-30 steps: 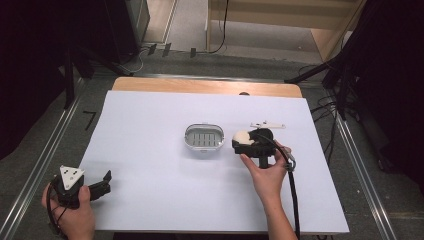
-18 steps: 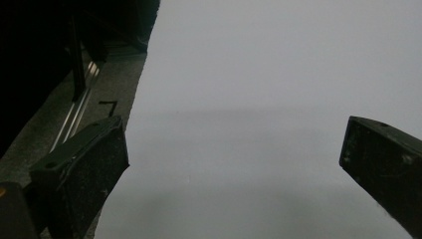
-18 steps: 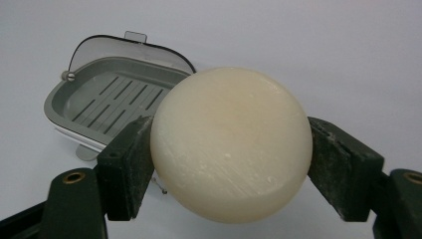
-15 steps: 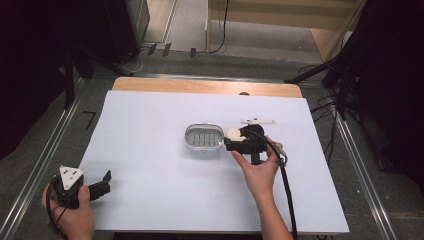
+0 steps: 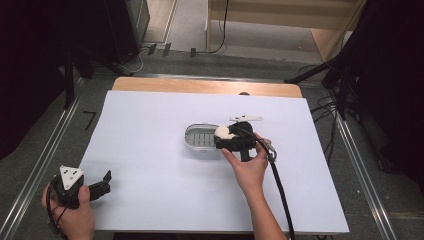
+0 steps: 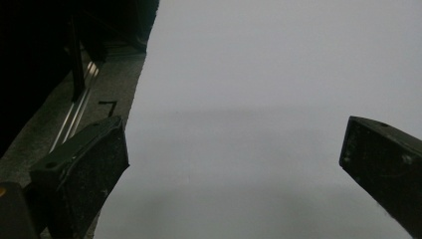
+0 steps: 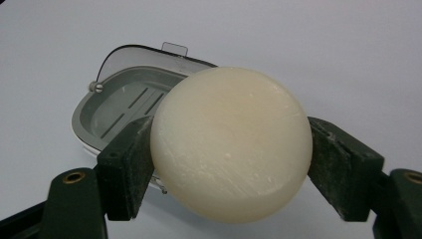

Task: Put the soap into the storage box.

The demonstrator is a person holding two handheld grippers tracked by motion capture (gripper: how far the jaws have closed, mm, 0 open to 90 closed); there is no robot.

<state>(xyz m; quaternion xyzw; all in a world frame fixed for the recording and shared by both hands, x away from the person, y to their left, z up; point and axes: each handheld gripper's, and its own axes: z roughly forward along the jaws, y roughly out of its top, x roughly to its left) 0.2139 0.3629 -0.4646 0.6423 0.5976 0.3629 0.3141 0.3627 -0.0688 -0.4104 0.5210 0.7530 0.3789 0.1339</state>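
A lab-like recording bay: white-covered table [image 5: 150,125], floor cables [image 5: 320,102], metal rails [image 5: 45,150], dark stands [image 5: 67,65].

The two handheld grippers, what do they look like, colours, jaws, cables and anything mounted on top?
Both are black handheld tools. The left gripper has a grey three-cornered plate with dark dots on top, and two blocky matte black jaws with speckled, scuffed pads. The right gripper has similar black pads with brass-coloured rivets behind them, and a thick black cable trails from it. The forearms are bare, with no sleeves in sight.

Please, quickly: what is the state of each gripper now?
Left gripper: open, holds nothing, at the near left corner of the table.
Right gripper: closed on the round soap, at the soap dish.
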